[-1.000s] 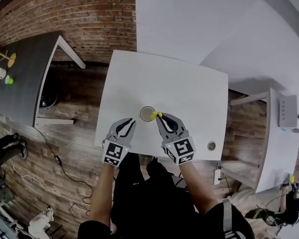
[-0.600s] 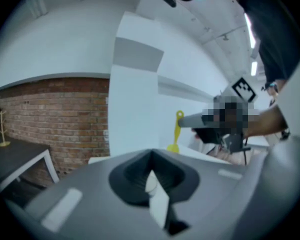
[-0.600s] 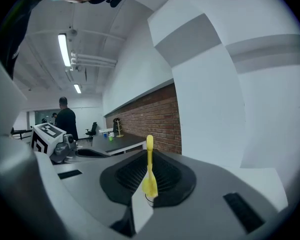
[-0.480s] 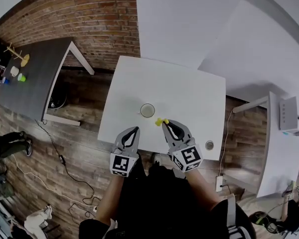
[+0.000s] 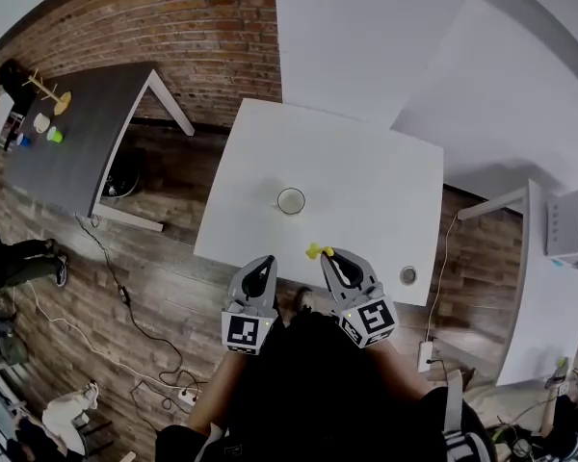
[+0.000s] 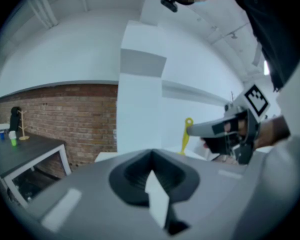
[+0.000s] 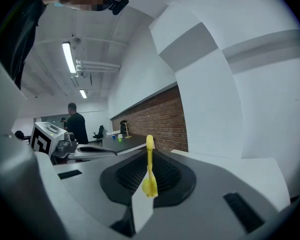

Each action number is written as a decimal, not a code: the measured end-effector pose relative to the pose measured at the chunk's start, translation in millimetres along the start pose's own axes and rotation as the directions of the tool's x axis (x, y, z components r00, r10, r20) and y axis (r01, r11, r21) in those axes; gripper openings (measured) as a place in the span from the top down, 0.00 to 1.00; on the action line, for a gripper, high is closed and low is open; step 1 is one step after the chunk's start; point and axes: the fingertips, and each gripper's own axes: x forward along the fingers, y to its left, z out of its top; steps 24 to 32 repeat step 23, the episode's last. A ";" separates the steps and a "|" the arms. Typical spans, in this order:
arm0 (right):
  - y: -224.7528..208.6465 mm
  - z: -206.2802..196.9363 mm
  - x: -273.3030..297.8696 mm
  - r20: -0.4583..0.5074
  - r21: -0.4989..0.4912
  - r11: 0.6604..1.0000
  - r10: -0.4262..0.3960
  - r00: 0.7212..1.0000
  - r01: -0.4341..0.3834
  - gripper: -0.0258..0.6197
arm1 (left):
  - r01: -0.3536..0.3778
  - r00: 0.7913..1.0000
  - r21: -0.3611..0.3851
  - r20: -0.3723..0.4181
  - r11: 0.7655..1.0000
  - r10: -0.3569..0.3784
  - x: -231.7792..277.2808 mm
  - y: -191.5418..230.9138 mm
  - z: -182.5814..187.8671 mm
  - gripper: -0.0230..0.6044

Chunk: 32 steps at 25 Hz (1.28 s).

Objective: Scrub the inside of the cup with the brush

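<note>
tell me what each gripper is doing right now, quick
Left gripper: shut, nothing between its jaws.
Right gripper: shut on the yellow brush.

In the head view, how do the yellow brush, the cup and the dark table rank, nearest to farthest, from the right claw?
1. The yellow brush: clamped in the right gripper itself, sticking out at its tip.
2. The cup: on the white table, ahead and slightly left.
3. The dark table: far off to the left.
</note>
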 end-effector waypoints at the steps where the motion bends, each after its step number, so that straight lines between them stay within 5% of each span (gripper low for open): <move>1: 1.3 0.4 -0.8 0.001 -0.002 1.000 0.003 1.000 -0.003 0.91 | 0.000 1.000 -0.001 0.003 1.000 0.000 -1.6 -0.4 1.2 0.96; 32: 6.7 6.9 -9.8 0.012 -0.014 1.000 0.013 1.000 -0.013 0.91 | 0.029 0.999 0.020 0.014 0.999 -0.029 -1.0 -17.6 2.2 0.96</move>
